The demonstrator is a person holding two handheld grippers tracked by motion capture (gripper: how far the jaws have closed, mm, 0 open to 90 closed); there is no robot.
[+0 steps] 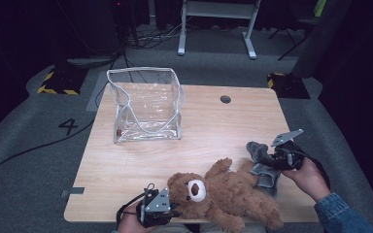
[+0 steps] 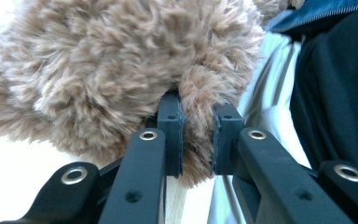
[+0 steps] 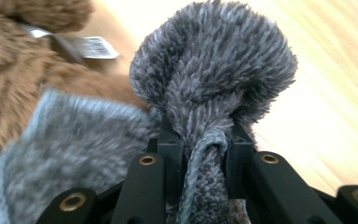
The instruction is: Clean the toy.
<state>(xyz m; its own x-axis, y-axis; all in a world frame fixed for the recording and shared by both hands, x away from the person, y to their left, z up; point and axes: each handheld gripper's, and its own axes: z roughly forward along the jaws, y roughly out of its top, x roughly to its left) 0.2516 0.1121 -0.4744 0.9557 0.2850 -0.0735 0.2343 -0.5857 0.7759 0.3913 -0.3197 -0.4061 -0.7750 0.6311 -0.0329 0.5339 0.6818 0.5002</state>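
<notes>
Brown teddy bear, one grey cloth, one clear bag

The left tongs pinch a tuft of the teddy bear's brown fur between their black jaws. The bear's bulk rises above them. To their right hangs dark clothing; pale bench lies lower left.

Your light wooden table has a round cable hole near its far edge. On it stand a clear plastic zip pouch, far left, and lie a brown plush teddy bear and a grey fuzzy cloth, near right.
</notes>
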